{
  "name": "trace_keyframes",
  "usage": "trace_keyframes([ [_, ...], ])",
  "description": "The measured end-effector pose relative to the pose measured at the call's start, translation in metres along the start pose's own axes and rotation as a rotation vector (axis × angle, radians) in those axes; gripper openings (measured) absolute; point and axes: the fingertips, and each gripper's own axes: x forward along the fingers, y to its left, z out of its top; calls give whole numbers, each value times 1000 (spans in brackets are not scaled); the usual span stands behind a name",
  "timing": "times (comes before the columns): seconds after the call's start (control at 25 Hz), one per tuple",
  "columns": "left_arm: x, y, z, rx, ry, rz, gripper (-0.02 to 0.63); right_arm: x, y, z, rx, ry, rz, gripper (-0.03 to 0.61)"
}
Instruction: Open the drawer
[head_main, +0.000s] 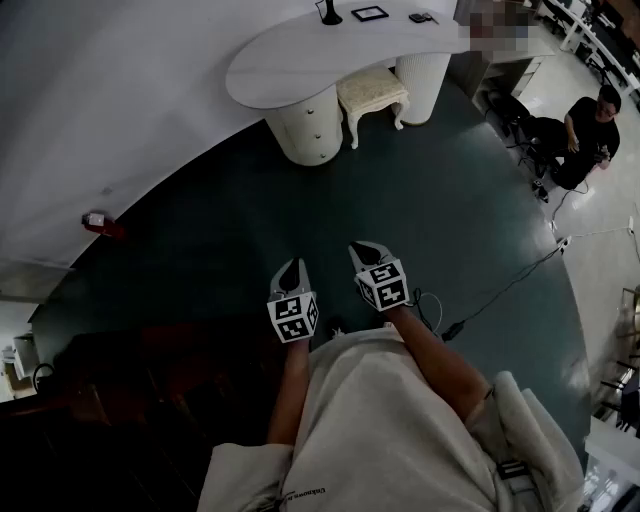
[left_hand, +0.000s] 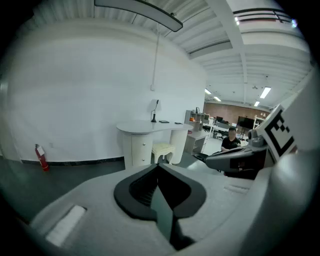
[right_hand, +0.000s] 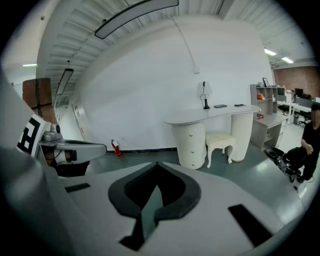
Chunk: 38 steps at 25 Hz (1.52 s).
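Teal floor (head_main: 430, 210), drawers (head_main: 312, 125) well beyond hand-held grippers (head_main: 294, 266) (head_main: 364, 250)

Pale, loose garment (head_main: 400, 430); left gripper (head_main: 292, 268) and right gripper (head_main: 367, 250) light grey, black-lined, marked with black-and-white squares

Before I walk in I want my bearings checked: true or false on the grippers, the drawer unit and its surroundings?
1. The left gripper and the right gripper are shut and empty. True.
2. The left gripper touches the drawer unit. False: the unit stands far off across the floor.
3. A stool stands beside the drawer unit at the desk. True.
4. One drawer is pulled out. False: all look closed.
5. The fire extinguisher sits on the desk. False: it is on the floor by the wall.
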Motion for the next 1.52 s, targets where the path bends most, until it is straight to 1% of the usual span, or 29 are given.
trace_keyframes([
  [0.2,9,-24,3,-4,-1,20,11,-11,-26,0,-13,8,6,15],
  [0.44,26,-56,6,-43,-12,69,11,-29,-67,-2,-23,13,32,15],
  [0.48,28,-59,7,-51,-19,90,11,-33,-72,-3,-40,10,46,15],
  [0.6,27,-59,6,-72,-44,189,11,-44,-78,-5,-102,-2,101,15],
  [0.68,29,-60,6,-99,-48,206,9,-49,-83,-4,-109,-18,140,15],
  [0.76,35,-63,8,-136,-51,191,9,-54,-91,-5,-95,-22,172,15],
  [0.8,39,-65,9,-159,-59,179,9,-57,-95,-6,-72,-25,191,15],
  [0.88,50,-70,11,-194,-71,149,9,-61,-102,-7,13,-45,252,15],
  [0.96,65,-80,14,-169,-68,114,9,-63,-112,-1,102,-68,325,14],
  [1.0,74,-86,17,-145,-67,96,9,-63,-121,1,114,-66,339,15],
  [1.08,95,-100,22,-110,-67,75,9,-60,-145,4,85,-47,327,15],
  [1.16,118,-114,29,-96,-81,66,9,-59,-172,5,65,-36,306,15],
  [1.2,132,-121,35,-112,-102,53,9,-57,-186,8,73,-33,304,15],
  [1.24,148,-125,41,-152,-127,35,9,-54,-201,11,88,-29,307,15],
  [1.32,180,-130,50,-262,-169,-2,9,-46,-231,20,122,-17,315,15],
  [1.4,209,-131,55,-345,-169,-19,9,-34,-260,32,151,-5,319,15],
  [1.52,250,-122,73,-407,-145,7,9,-6,-294,60,144,11,331,15],
])
